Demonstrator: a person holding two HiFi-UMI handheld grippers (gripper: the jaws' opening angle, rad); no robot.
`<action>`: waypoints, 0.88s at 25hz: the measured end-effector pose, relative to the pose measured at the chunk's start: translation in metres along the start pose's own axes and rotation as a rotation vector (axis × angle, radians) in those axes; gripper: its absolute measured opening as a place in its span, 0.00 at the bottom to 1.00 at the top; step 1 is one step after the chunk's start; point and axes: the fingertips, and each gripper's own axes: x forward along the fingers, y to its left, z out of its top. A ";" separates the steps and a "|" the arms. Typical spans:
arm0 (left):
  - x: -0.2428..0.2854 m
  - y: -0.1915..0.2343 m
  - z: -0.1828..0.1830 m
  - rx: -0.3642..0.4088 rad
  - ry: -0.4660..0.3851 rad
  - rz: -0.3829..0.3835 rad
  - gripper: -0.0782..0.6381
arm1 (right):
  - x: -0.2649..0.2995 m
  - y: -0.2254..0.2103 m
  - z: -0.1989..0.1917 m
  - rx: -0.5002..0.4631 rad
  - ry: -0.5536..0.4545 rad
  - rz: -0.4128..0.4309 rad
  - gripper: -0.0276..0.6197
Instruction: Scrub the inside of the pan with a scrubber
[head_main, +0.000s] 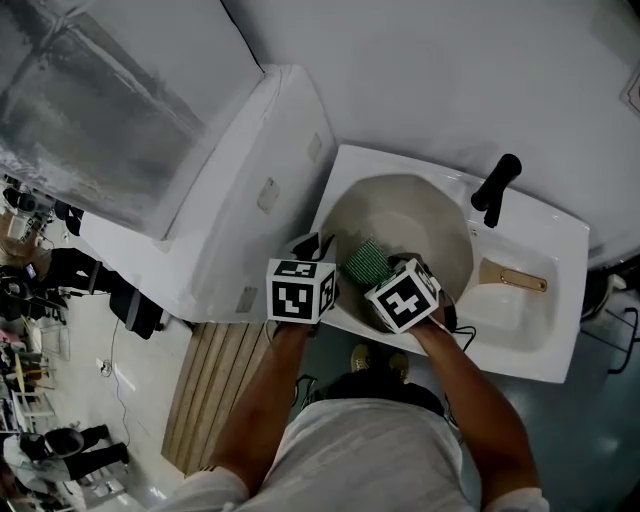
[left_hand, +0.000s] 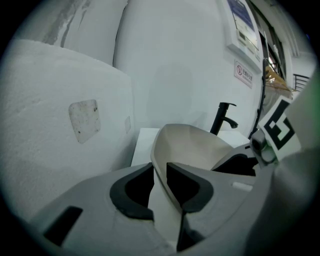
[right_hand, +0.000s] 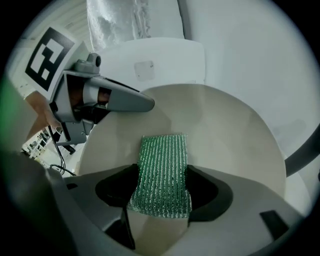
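One white sink (head_main: 560, 345) is seen, with one black faucet (head_main: 497, 187) at its far edge. One beige pan (head_main: 415, 215) is seated in the sink's left basin, mouth up. A wooden-handled item (head_main: 513, 279) is seen in the smaller right basin; what it is cannot be told.

Two grippers are counted. The left gripper (head_main: 312, 246) is placed at the pan's near-left rim. In the left gripper view, the left gripper (left_hand: 160, 172) is narrowed onto the pan (left_hand: 200, 142), whose thin wall is pinched between the two pads.

The right gripper (head_main: 386, 264) is held at the near rim, just right of the left one. Its jaws are clamped on one green scrubber (head_main: 365, 262).

In the right gripper view, the scrubber (right_hand: 162, 172) is seen between the jaws of the right gripper (right_hand: 162, 186), and its long axis is run straight out from them. Its free end is pointed far-left over the pan's (right_hand: 230, 145) inner near wall. Contact there cannot be told.
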 end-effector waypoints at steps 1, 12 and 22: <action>0.000 0.000 0.000 0.001 0.000 0.000 0.23 | 0.001 -0.001 -0.002 0.002 0.007 -0.001 0.51; 0.000 0.000 -0.001 0.008 0.001 0.001 0.23 | -0.002 -0.031 -0.036 0.009 0.115 -0.059 0.51; 0.001 0.000 -0.001 0.010 0.003 0.007 0.23 | -0.016 -0.054 -0.055 -0.002 0.183 -0.096 0.51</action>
